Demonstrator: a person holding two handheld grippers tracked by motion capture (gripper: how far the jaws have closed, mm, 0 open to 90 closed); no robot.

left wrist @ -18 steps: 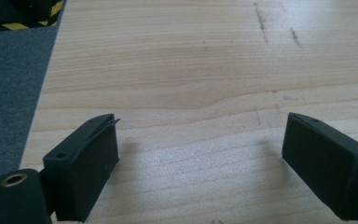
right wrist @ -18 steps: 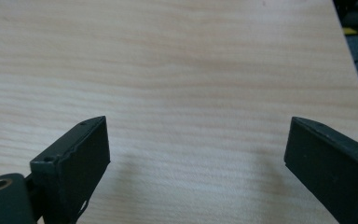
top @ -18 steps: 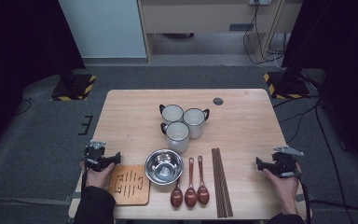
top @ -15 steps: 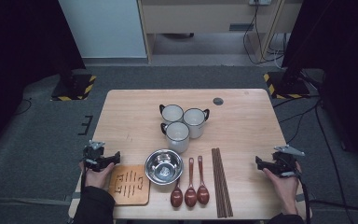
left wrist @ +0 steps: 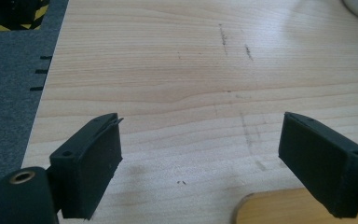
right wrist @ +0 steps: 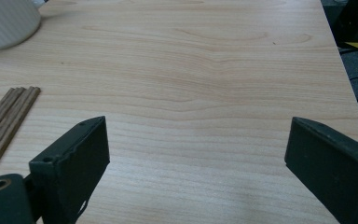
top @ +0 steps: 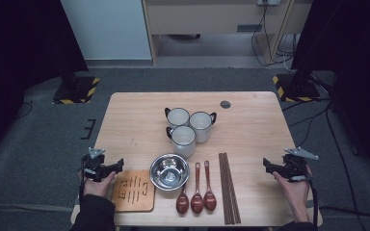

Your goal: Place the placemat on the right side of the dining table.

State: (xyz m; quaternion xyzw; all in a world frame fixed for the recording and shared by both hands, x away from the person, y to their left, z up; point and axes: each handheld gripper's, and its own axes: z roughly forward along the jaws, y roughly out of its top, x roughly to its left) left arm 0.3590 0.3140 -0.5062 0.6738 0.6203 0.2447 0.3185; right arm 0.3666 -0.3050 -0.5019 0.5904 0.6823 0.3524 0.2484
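Our left gripper (top: 107, 170) held its jaws apart on nothing, just left of the wooden board (top: 134, 190). Our right gripper (top: 280, 168) gaped empty, well right of that board, beyond the chopsticks (top: 228, 186), likely poised to reach inward.
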